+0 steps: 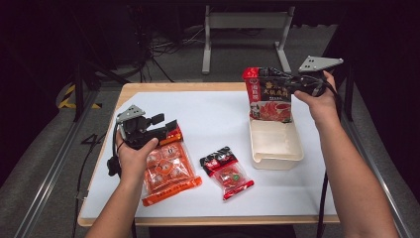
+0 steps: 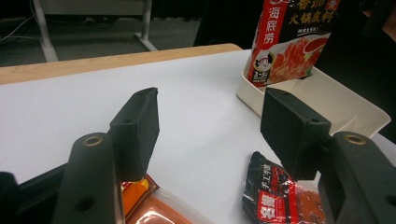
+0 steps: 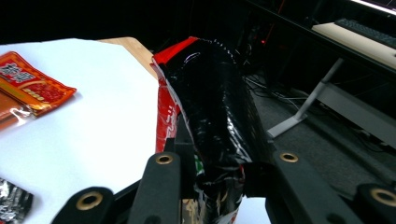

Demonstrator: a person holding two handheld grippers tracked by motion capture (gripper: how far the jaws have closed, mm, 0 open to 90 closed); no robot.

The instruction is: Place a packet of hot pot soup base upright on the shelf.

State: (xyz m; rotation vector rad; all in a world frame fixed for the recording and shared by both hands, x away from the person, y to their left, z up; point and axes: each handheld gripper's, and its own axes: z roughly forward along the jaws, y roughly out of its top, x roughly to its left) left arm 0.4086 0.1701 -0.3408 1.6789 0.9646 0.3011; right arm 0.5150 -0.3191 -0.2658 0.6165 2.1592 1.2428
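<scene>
A black and red hotpot-base pouch [image 1: 270, 96] [image 2: 289, 42] [image 3: 210, 93] stands upright in the far end of a cream tray [image 1: 277, 148] [image 2: 345, 107]. My right gripper [image 1: 293, 85] [image 3: 217, 163] comes at it from the right near its top, and both pads press on its creased upper part. My left gripper [image 1: 168, 129] [image 2: 210, 112] hovers open with nothing between its jaws, just above the top edge of an orange snack packet [image 1: 168, 171] [image 2: 149, 205] [image 3: 28, 84] lying flat at the left.
A small black and red packet [image 1: 228, 171] [image 2: 275, 191] [image 3: 11, 203] lies between the orange packet and the tray. All of it rests on a white mat [image 1: 213, 114] over a wooden table [image 1: 173, 87]. A dark floor with table legs and cables lies beyond.
</scene>
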